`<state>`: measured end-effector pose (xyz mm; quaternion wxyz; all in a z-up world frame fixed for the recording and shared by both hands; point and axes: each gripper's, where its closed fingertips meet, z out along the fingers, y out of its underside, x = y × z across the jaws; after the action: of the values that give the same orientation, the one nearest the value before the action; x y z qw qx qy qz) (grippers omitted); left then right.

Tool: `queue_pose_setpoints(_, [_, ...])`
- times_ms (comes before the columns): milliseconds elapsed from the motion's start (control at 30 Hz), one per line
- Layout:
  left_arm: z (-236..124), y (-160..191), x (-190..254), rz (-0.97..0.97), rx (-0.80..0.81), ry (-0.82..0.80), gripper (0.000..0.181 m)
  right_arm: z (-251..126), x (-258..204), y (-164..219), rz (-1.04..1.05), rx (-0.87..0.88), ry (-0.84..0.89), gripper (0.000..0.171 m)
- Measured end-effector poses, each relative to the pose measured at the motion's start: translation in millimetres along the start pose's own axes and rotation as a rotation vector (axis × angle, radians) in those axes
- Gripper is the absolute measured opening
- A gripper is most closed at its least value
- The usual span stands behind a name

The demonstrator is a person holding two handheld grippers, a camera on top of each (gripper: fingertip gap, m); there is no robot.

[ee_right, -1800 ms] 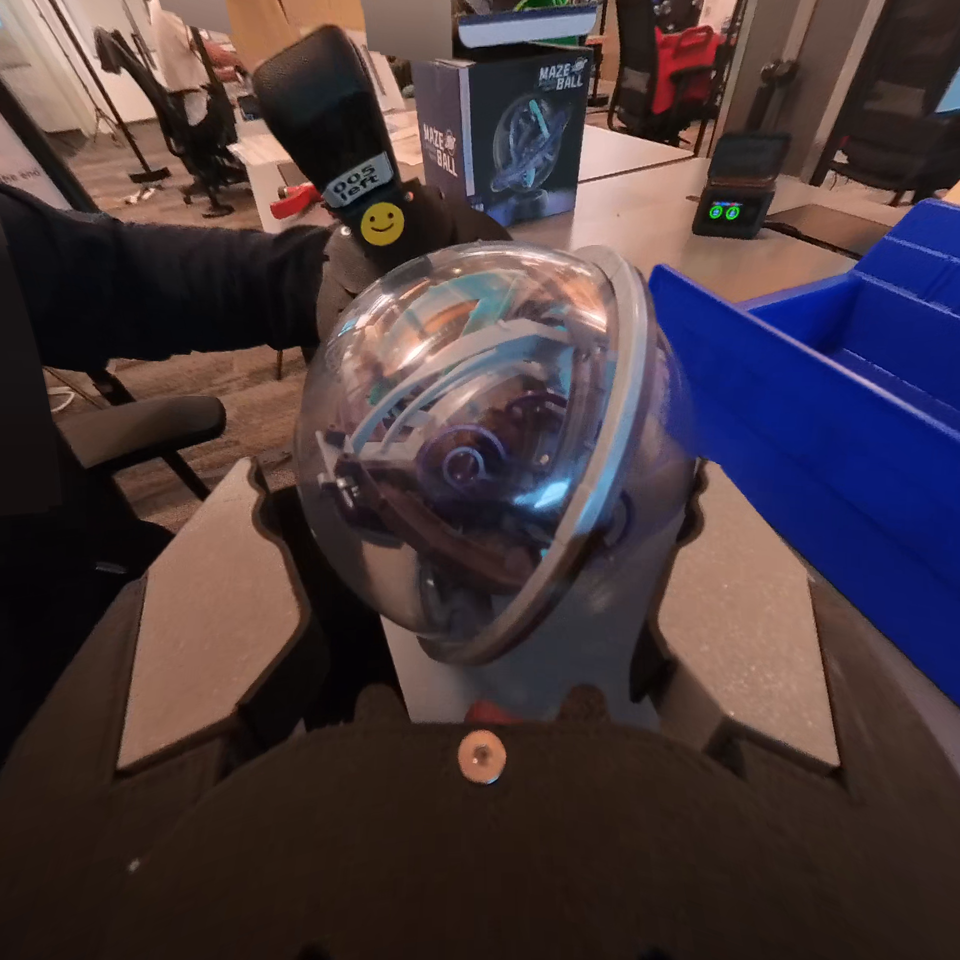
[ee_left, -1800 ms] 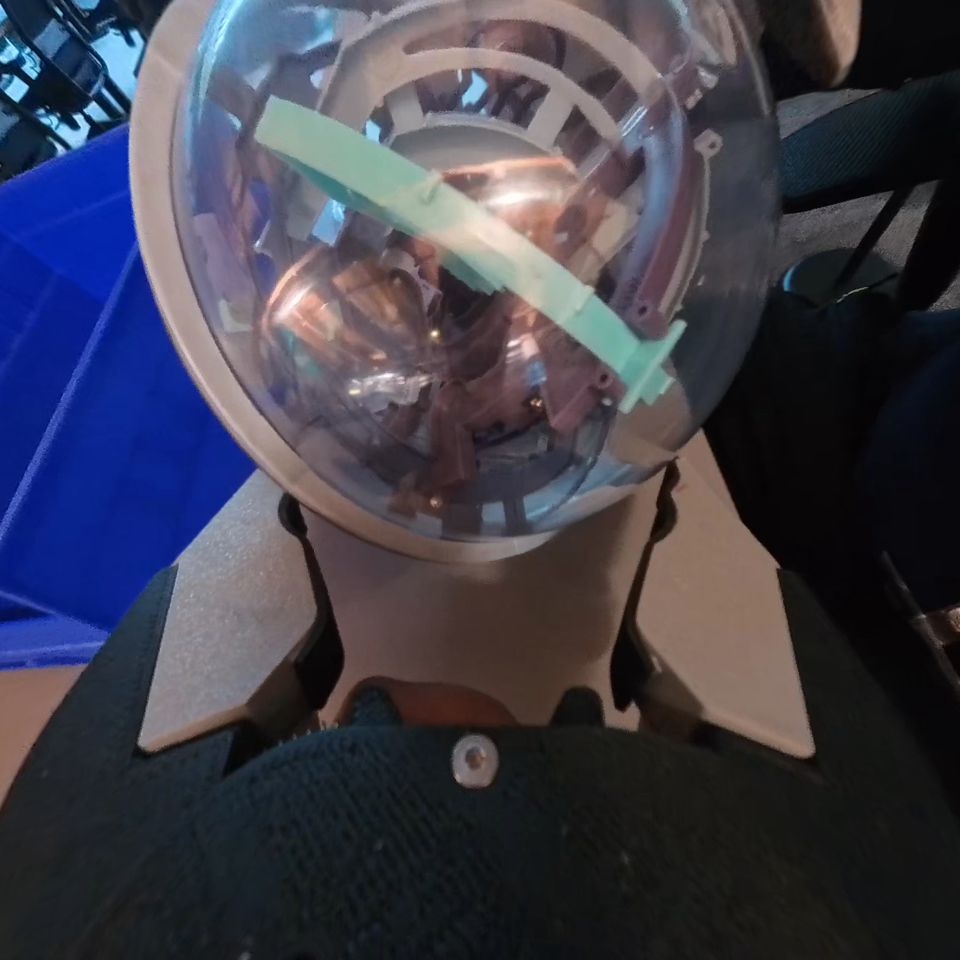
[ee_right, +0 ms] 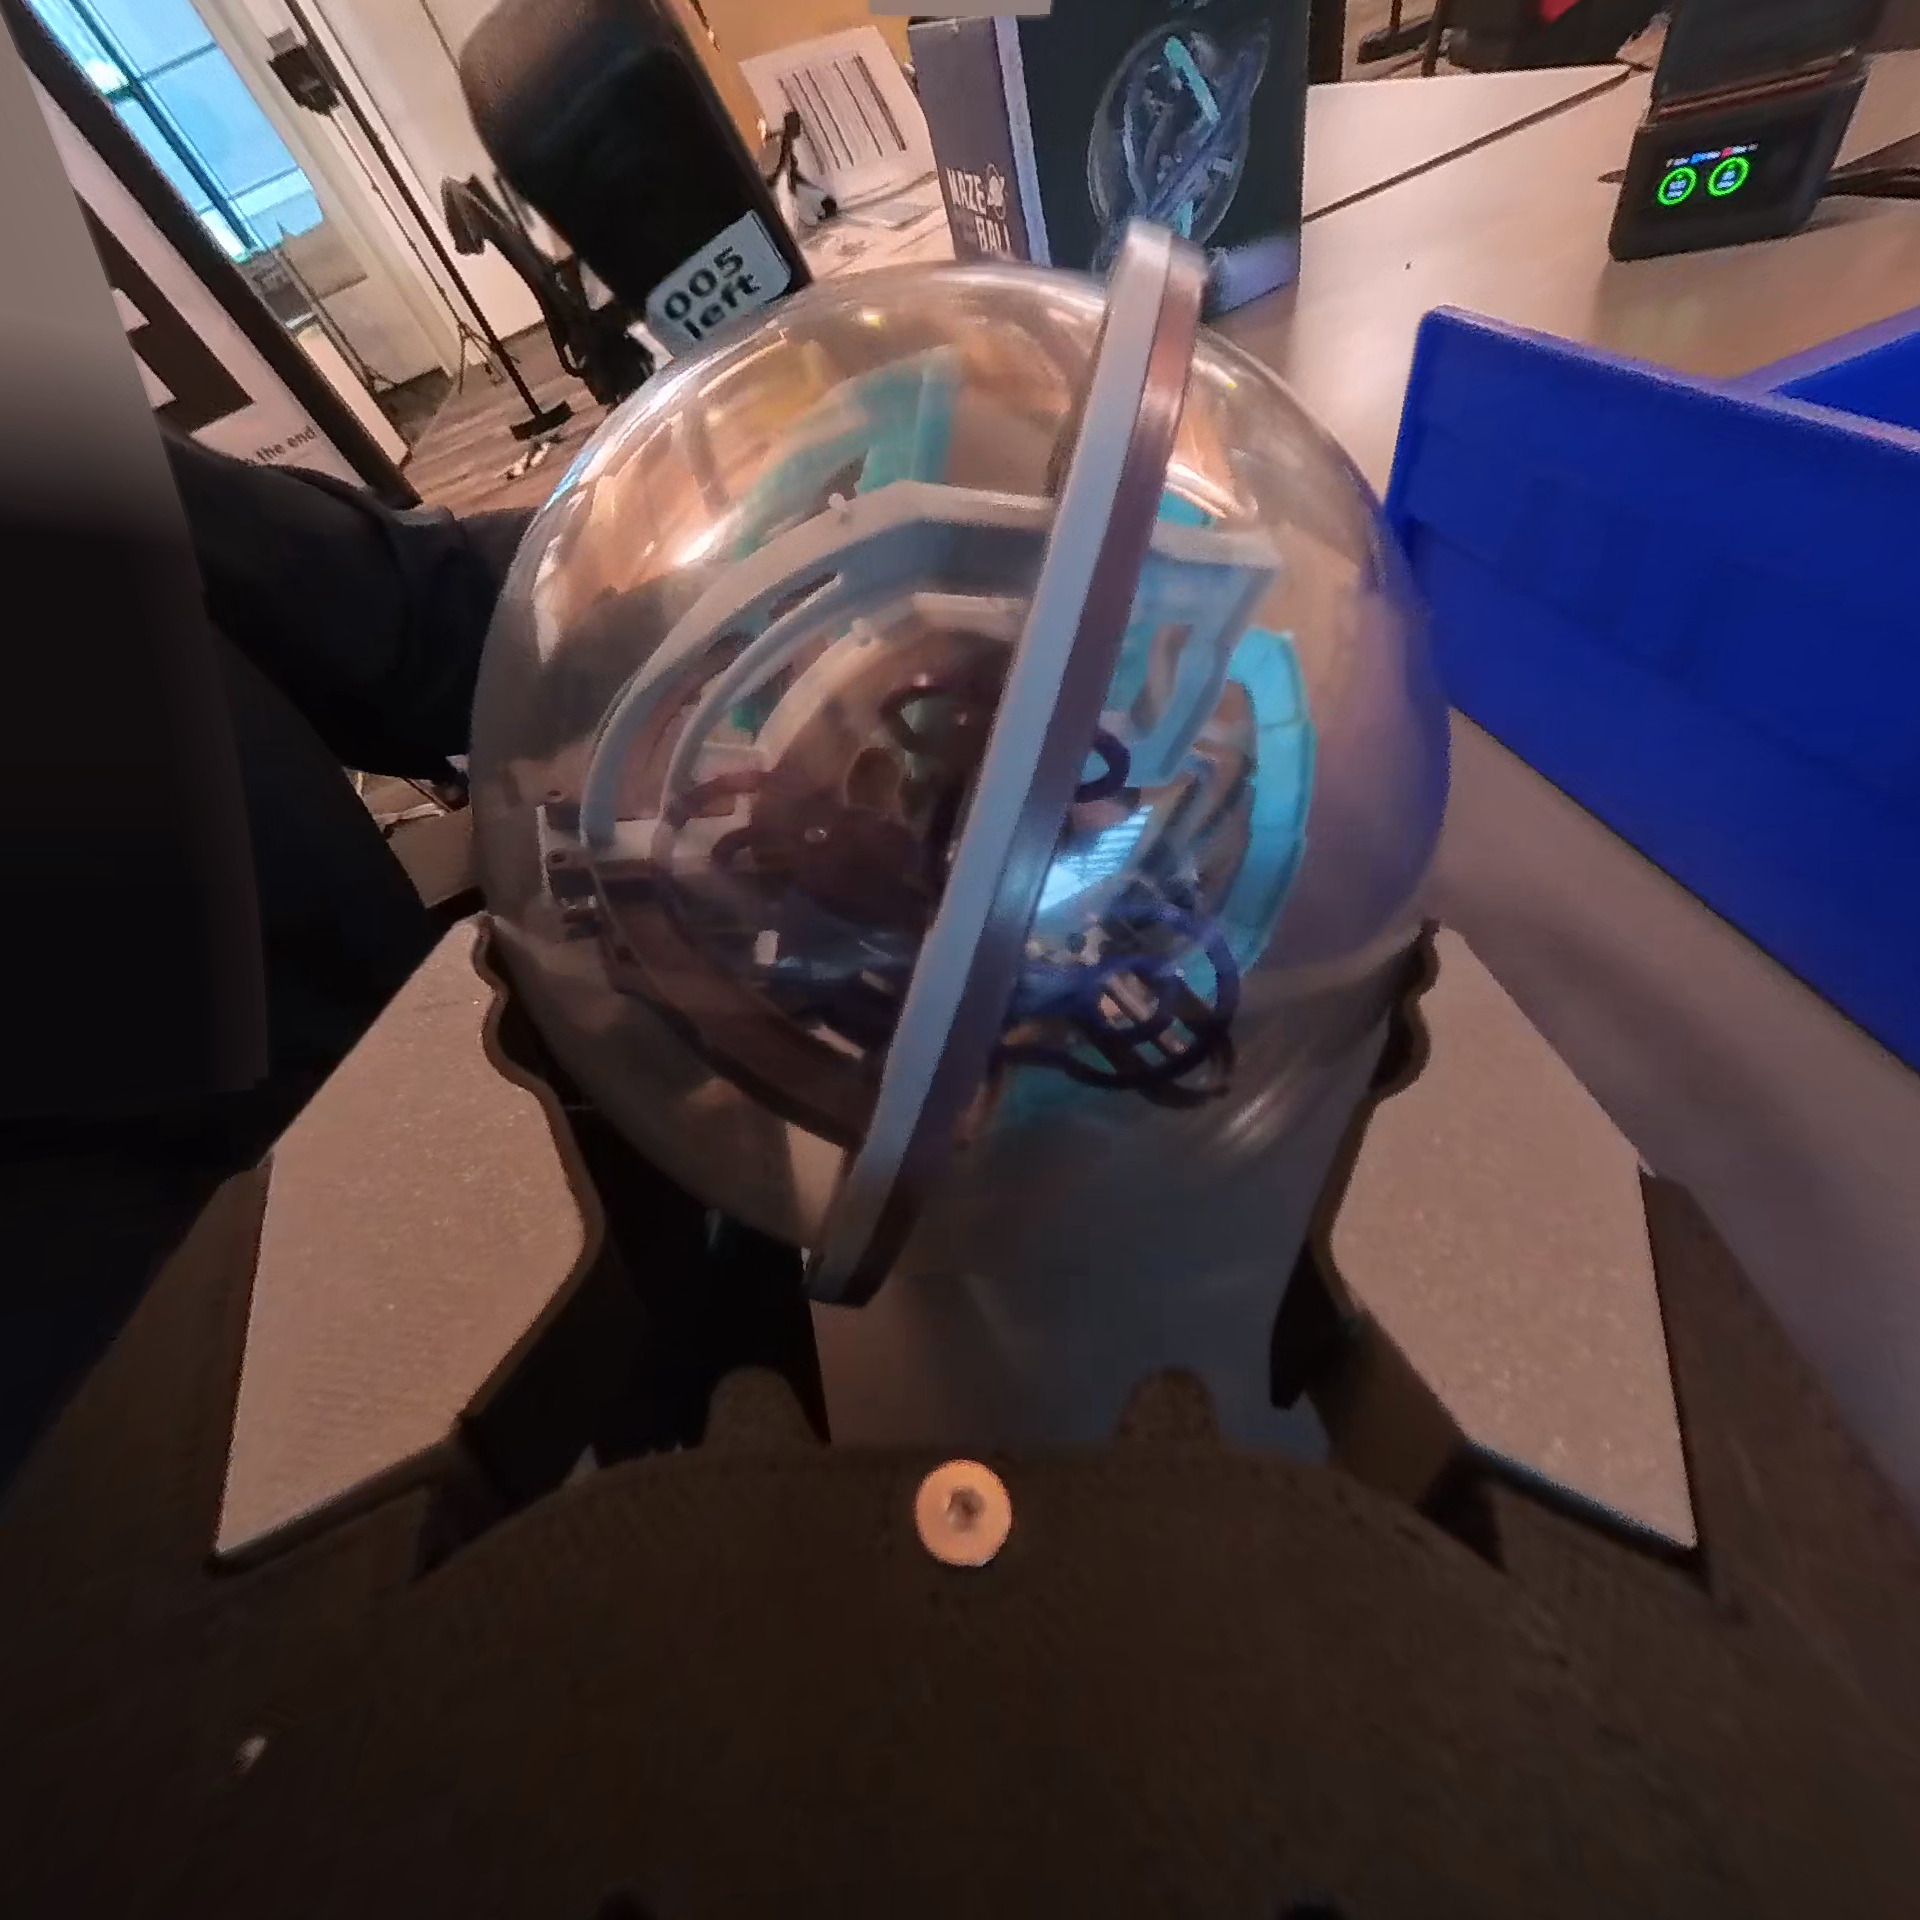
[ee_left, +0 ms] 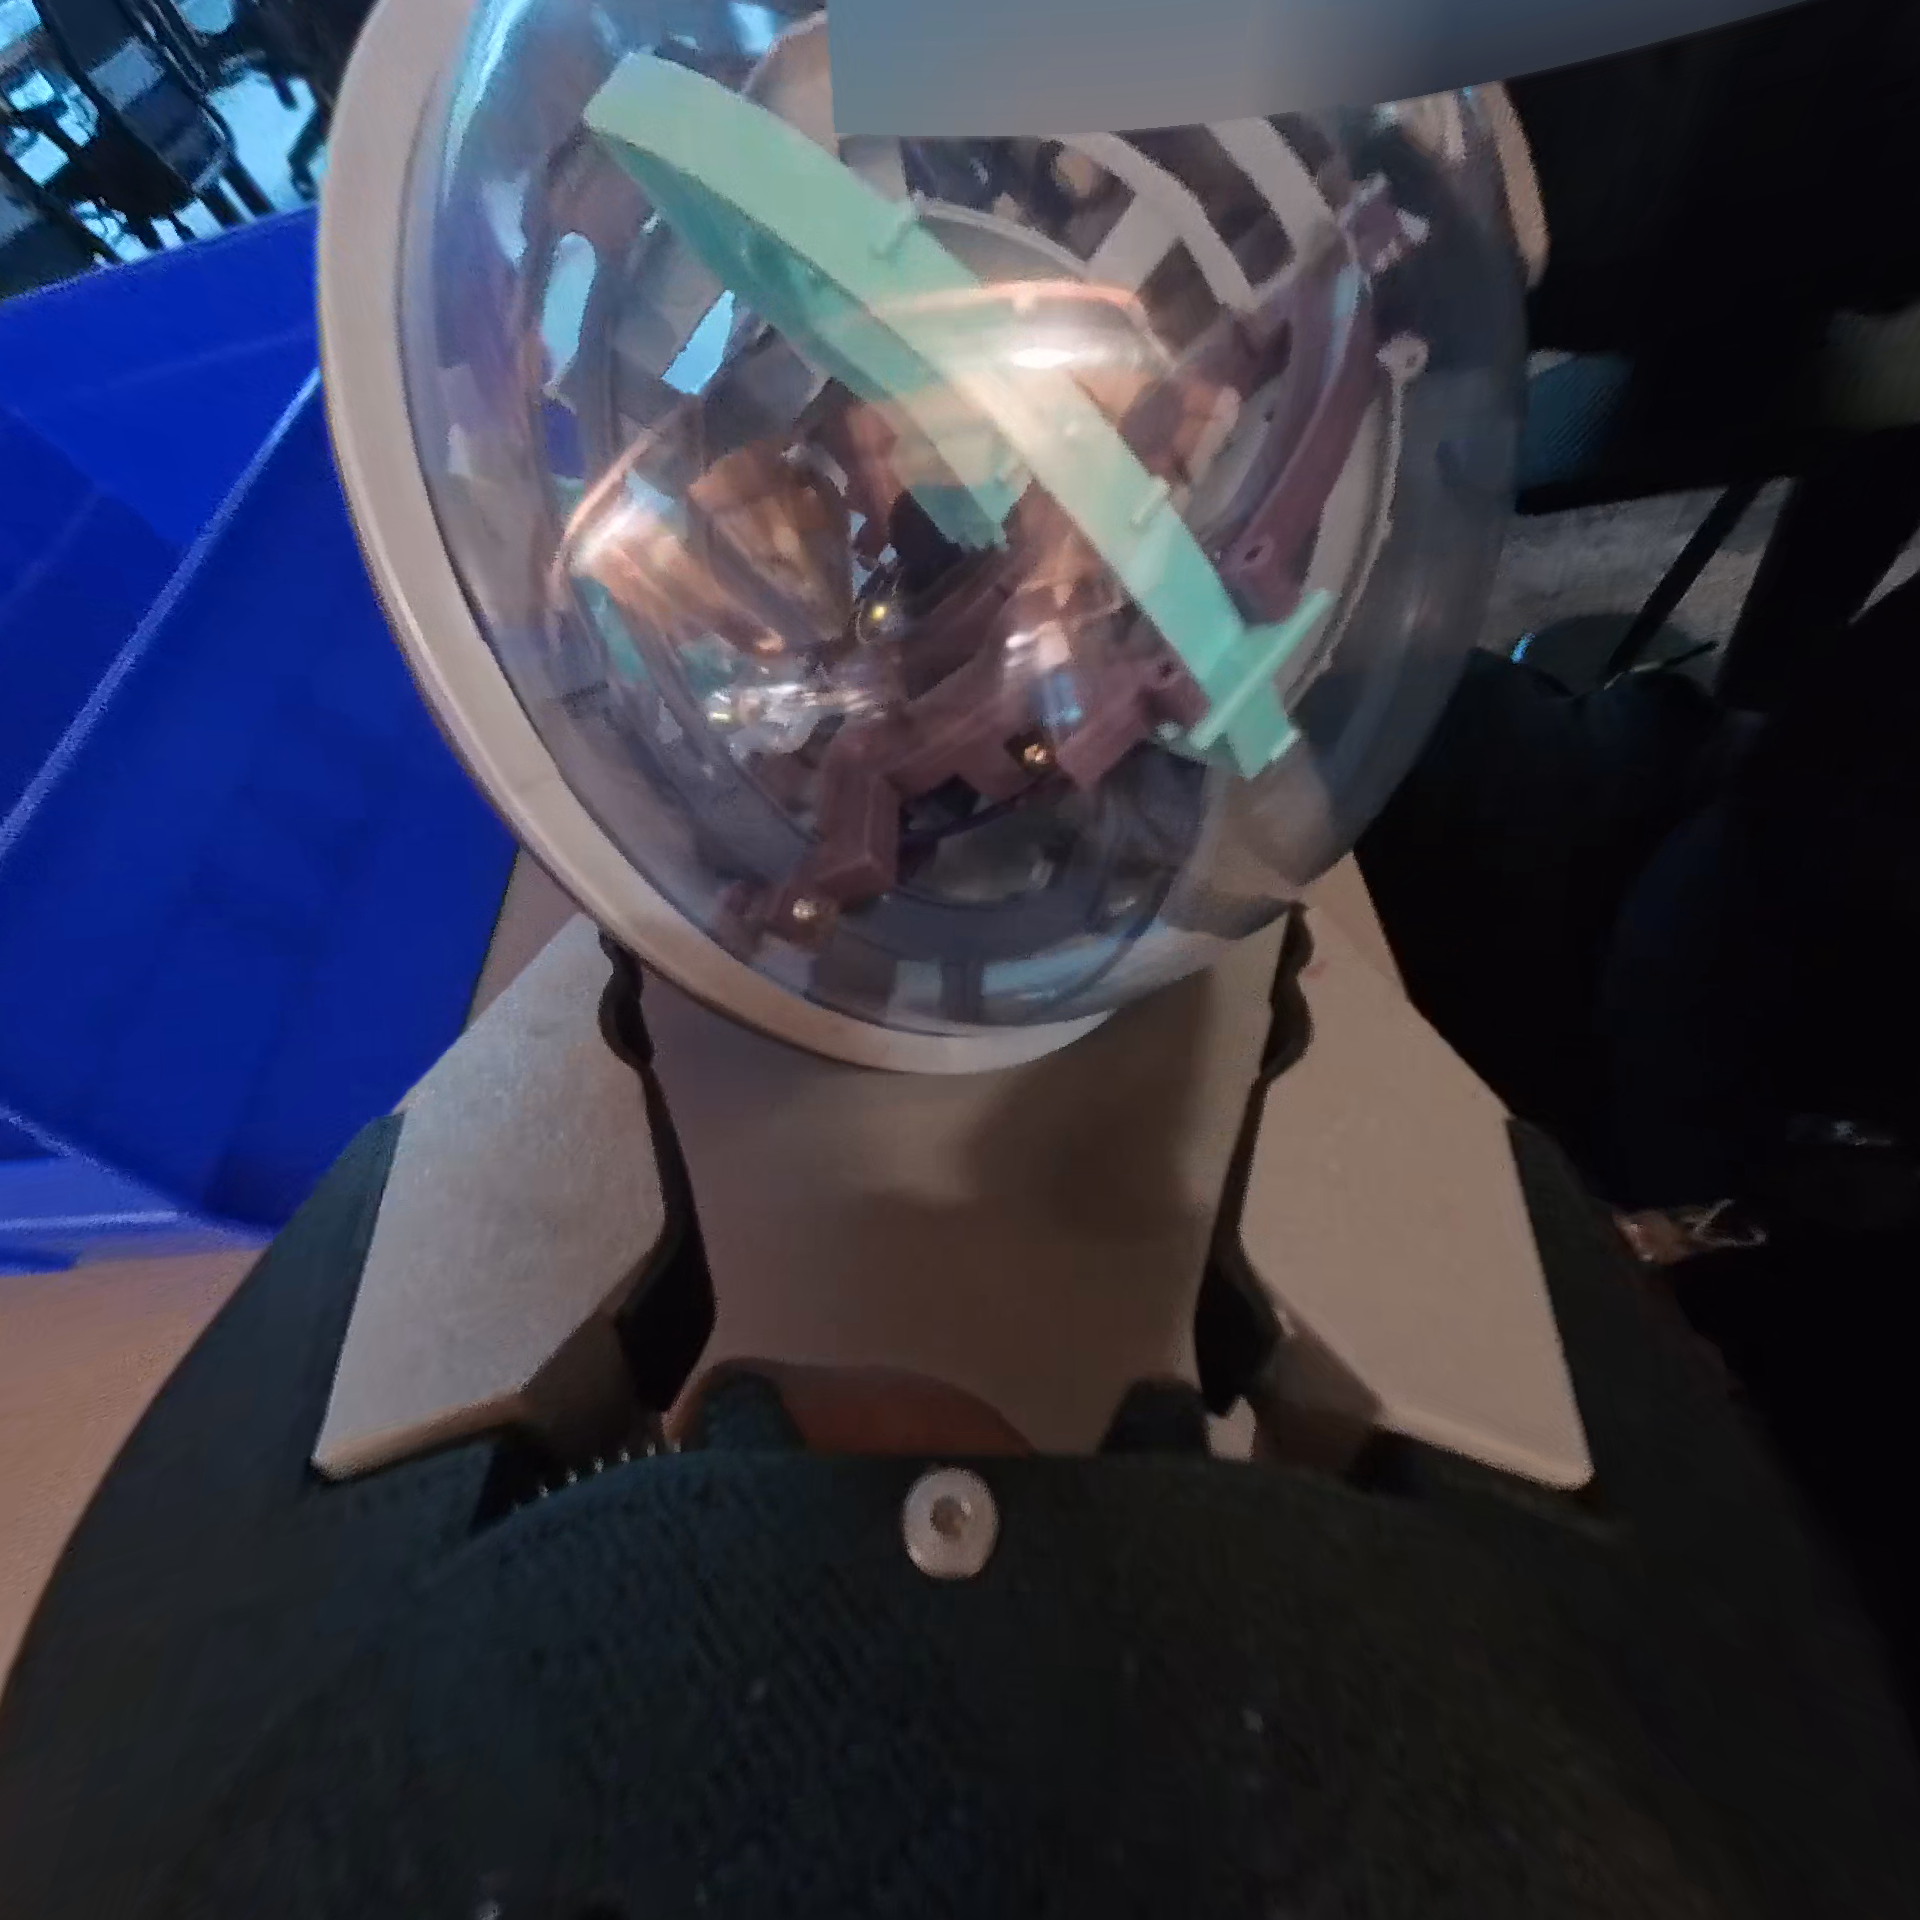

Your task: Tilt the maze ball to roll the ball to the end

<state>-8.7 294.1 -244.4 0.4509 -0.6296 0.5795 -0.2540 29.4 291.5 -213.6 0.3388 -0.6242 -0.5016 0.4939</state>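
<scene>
The maze ball (ee_left: 935, 520) is a clear sphere with a grey rim, a mint-green track and brown and grey tracks inside. It is held up in the air between both grippers. My left gripper (ee_left: 951, 966) is shut on its lower part, with its fingertips (ee_left: 618, 987) against the shell. In the right wrist view the maze ball (ee_right: 831, 727) shows its rim running steeply through the middle. My right gripper (ee_right: 956, 987) is shut on it from the opposite side. The left gripper's black body (ee_right: 707, 281) shows behind the sphere. I cannot pick out the small ball inside.
A blue bin (ee_right: 1662, 675) stands close on the right of the sphere and shows in the left wrist view (ee_left: 208, 727) too. On the grey table (ee_right: 1455, 229) stand the maze ball's box (ee_right: 1143, 125) and a black device (ee_right: 1725, 177). A dark sleeve (ee_right: 343, 623) reaches in from the left.
The sphere has been turned: in the right wrist view its rim has swung from the right side to the middle and stands steeper. Both grippers still hold it.
</scene>
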Motion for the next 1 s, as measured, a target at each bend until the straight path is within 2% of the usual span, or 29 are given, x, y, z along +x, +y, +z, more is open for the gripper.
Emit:
queue_pose_setpoints(133, [-2.6,-9.9,5.9,-0.092,0.049,0.015,0.135,3.9,-0.8,2.2,-0.029,-0.008,0.026,0.157])
queue_pose_setpoints(667, [-2.7,-0.8,-3.3,0.015,0.015,-0.044,0.133,10.3,-1.3,-13.8,-0.198,0.064,0.121,0.156])
queue_pose_setpoints(1000, [-3.5,-4.2,-2.8,0.045,0.032,-0.058,0.132,9.2,-2.5,-11.0,-0.212,0.059,0.115,0.157])
